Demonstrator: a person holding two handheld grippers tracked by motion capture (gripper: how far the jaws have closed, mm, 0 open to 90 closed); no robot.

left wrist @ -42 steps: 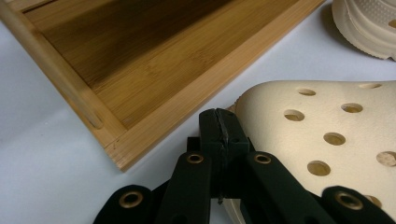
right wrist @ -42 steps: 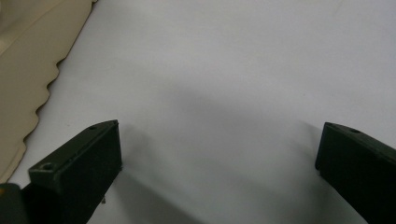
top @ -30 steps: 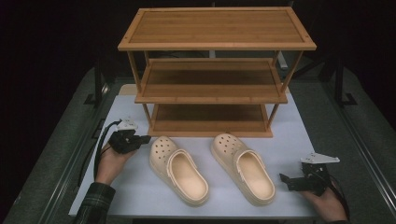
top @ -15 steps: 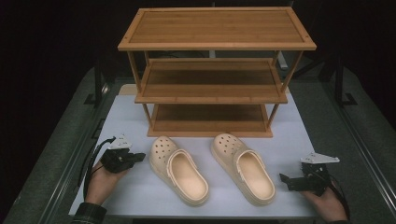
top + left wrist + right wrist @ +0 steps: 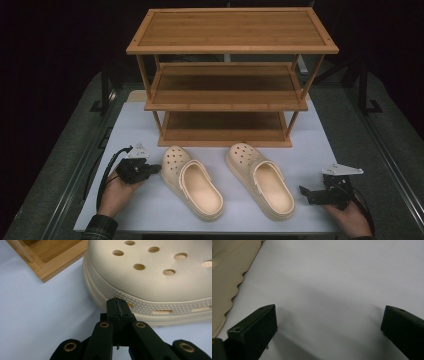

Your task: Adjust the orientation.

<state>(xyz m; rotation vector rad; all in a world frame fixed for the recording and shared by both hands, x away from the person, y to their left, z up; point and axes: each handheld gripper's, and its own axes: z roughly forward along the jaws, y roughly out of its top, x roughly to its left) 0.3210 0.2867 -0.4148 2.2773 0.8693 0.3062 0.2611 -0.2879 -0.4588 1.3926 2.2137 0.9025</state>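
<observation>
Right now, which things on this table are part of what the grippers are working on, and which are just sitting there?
In the job:
- left clog, with the shut left gripper at its toe
- right clog, its pair, nearest the open right gripper
- wooden shoe rack, likely where they go

Just there:
- white table mat

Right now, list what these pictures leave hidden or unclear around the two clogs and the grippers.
- Left clog, left gripper view: heel cut off by the frame; whether the shut left gripper touches it is unclear.
- Right clog, right gripper view: cropped to a blurred sole edge.
- Bottom shelf, high view: its back is shadowed by the middle shelf.
</observation>
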